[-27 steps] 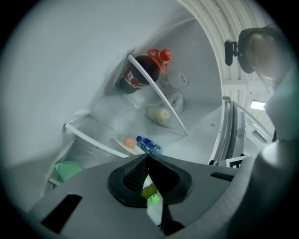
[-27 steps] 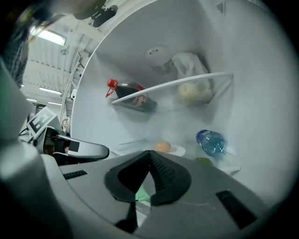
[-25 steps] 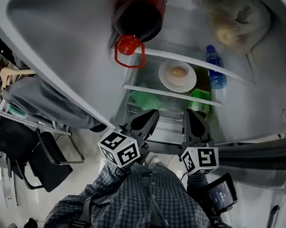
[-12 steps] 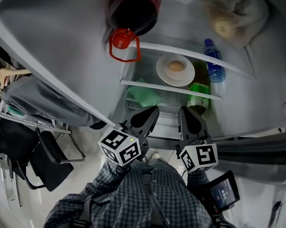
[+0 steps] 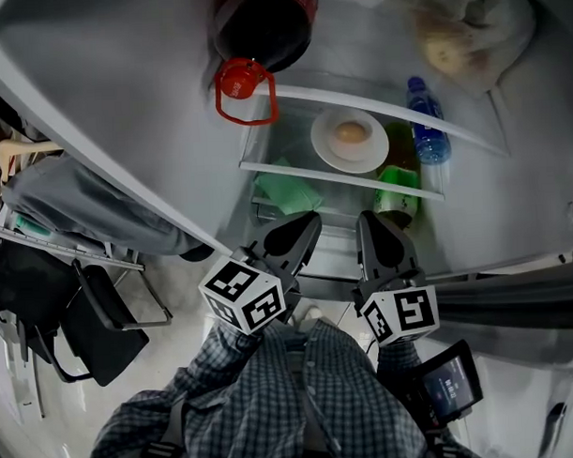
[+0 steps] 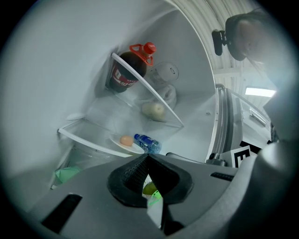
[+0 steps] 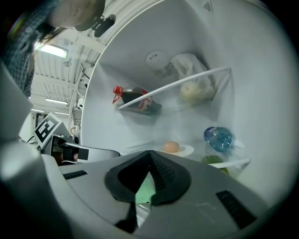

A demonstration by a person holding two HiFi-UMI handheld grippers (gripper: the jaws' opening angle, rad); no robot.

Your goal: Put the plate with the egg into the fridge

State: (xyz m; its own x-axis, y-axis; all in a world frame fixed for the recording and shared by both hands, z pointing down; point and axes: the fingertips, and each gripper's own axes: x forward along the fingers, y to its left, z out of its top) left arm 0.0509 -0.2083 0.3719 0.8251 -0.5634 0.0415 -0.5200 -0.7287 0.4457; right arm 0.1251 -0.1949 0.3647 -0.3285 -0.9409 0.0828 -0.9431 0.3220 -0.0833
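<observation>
A white plate (image 5: pixel 350 142) with a brown egg (image 5: pixel 353 133) rests on the fridge's glass middle shelf (image 5: pixel 294 170); the plate (image 6: pixel 131 147) and the egg (image 7: pixel 171 146) also show in both gripper views. My left gripper (image 5: pixel 302 230) and right gripper (image 5: pixel 373 232) hang side by side in front of the fridge, below and short of that shelf. Both are shut, jaws meeting at the tips with nothing between them. Neither touches the plate.
A dark cola bottle with a red cap (image 5: pixel 245 79) lies on the upper shelf beside a plastic bag of food (image 5: pixel 458 39). A blue water bottle (image 5: pixel 425 125) lies right of the plate. Green items (image 5: pixel 290 190) sit in the drawer below. The open fridge door (image 5: pixel 96 136) stands at left.
The view has drifted slightly, so the fridge contents sit a little higher and further left in the head view. Both grippers stay shut and nearly still.
</observation>
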